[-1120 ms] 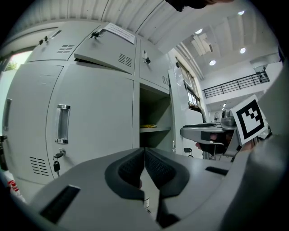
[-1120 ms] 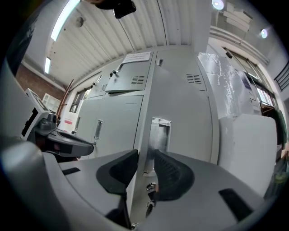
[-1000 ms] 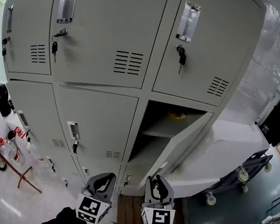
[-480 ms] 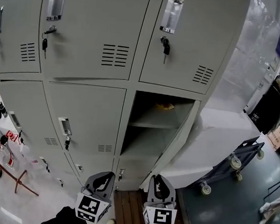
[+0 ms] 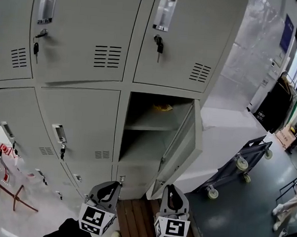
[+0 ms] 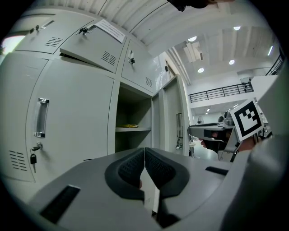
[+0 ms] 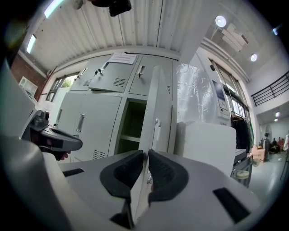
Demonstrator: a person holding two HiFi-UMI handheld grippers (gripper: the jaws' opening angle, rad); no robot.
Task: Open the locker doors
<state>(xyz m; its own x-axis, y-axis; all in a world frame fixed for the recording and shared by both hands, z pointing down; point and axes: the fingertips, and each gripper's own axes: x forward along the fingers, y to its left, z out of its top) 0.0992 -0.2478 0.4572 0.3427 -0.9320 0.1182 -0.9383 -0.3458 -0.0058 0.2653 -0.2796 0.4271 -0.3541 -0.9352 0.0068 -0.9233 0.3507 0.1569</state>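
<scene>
A bank of grey lockers fills the head view. One middle-row compartment (image 5: 153, 128) stands open, its door (image 5: 183, 144) swung out to the right, and a yellow thing (image 5: 163, 107) lies on its shelf. The neighbouring door (image 5: 76, 125) and the upper doors (image 5: 183, 36) are closed with keys in their locks. My left gripper (image 5: 108, 185) (image 6: 144, 151) is shut and empty, low in front of the lockers. My right gripper (image 5: 173, 188) (image 7: 145, 153) faces the open door's edge (image 7: 156, 113). Its jaws have just been closing to a thin slit, with nothing gripped between them.
A wheeled cart (image 5: 236, 168) stands on the dark floor at the right, beside a white cabinet (image 5: 224, 131) that adjoins the lockers. Wooden slats (image 5: 138, 222) lie under the grippers. A red stand and bottles (image 5: 0, 180) sit at the lower left. A person (image 5: 290, 203) is at the far right.
The lockers have slid left in the head view, and the open door now shows more edge-on. Both grippers stay at the bottom of the view, the right one slightly further right.
</scene>
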